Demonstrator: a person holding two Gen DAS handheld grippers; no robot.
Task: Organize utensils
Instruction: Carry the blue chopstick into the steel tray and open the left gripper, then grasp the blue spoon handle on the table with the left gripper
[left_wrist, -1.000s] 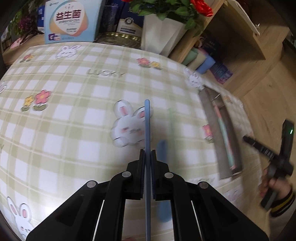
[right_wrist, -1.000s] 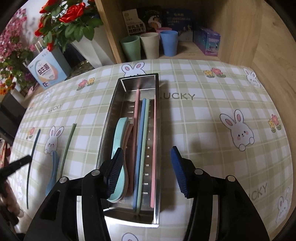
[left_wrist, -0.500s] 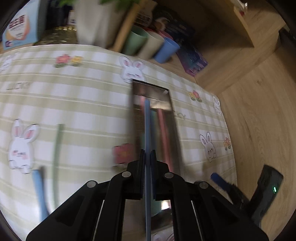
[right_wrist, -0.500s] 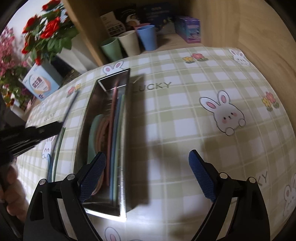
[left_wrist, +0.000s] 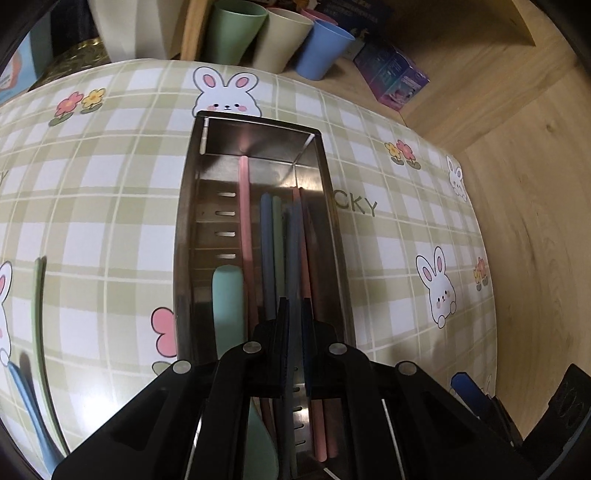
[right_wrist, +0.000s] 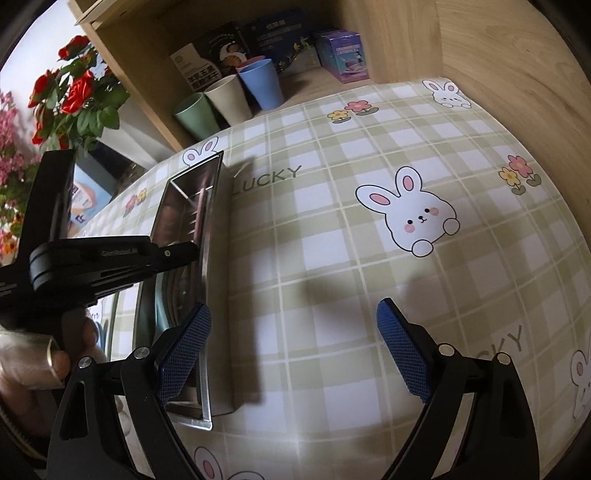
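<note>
A steel tray (left_wrist: 181, 236) lies lengthwise on the checked cloth and holds a mint spoon (left_wrist: 227, 295), pink chopsticks (left_wrist: 244, 221) and blue and green ones. My left gripper (left_wrist: 294, 306) hovers over the tray's near end. A grey-blue chopstick (left_wrist: 293, 251) sits between its pads, pointing along the tray, and the jaws are just starting to open. In the right wrist view the tray (right_wrist: 207, 236) is at left with the left gripper (right_wrist: 186, 253) above it. My right gripper (right_wrist: 291, 325) stands wide open over bare cloth beside the tray, holding nothing.
A green chopstick (left_wrist: 38, 295) and a blue spoon (left_wrist: 29, 406) lie on the cloth left of the tray. Green, beige and blue cups (right_wrist: 225, 99) and boxes (right_wrist: 343, 55) stand on the wooden shelf behind. A flower pot (right_wrist: 77, 96) is at far left.
My left gripper carried the grey-blue chopstick from over the open cloth rightwards to above the tray. My right gripper opened wide and shifted right, off the tray.
</note>
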